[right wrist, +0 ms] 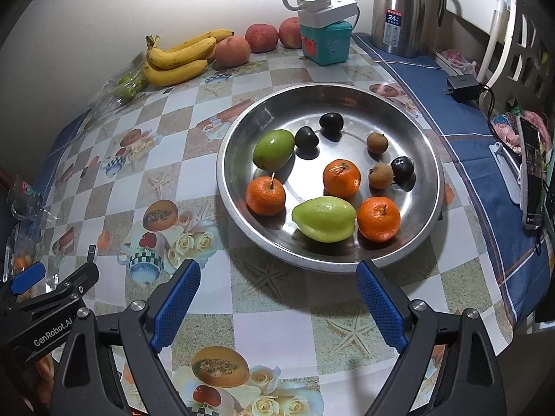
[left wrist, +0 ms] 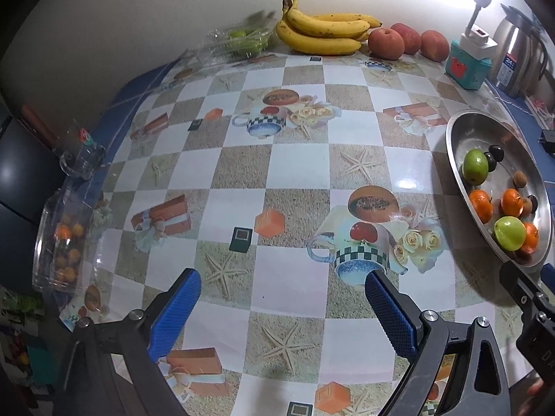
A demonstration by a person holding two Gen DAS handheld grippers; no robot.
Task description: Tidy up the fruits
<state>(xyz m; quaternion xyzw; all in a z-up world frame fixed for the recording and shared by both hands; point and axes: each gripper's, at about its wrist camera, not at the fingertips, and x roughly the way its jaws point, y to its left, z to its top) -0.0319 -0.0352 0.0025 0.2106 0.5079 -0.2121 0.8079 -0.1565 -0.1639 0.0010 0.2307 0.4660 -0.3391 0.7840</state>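
Note:
A steel dish [right wrist: 426,145] holds three oranges [right wrist: 341,177], two green fruits [right wrist: 324,219], dark plums [right wrist: 331,121] and small brown fruits [right wrist: 377,143]. The dish also shows in the left wrist view [left wrist: 461,128] at the right. My right gripper [right wrist: 277,280] is open and empty, just in front of the dish's near rim. My left gripper [left wrist: 282,289] is open and empty over the patterned tablecloth, left of the dish. Bananas [left wrist: 322,29] and peaches [left wrist: 386,43] lie at the back by the wall.
A clear box with small oranges [left wrist: 66,239] sits at the left table edge, a glass mug [left wrist: 81,154] behind it. A bag of green fruit [left wrist: 242,40], a teal box with power strip [right wrist: 324,40], a steel flask [right wrist: 399,10], a charger [right wrist: 463,86] and a phone [right wrist: 532,173] stand around.

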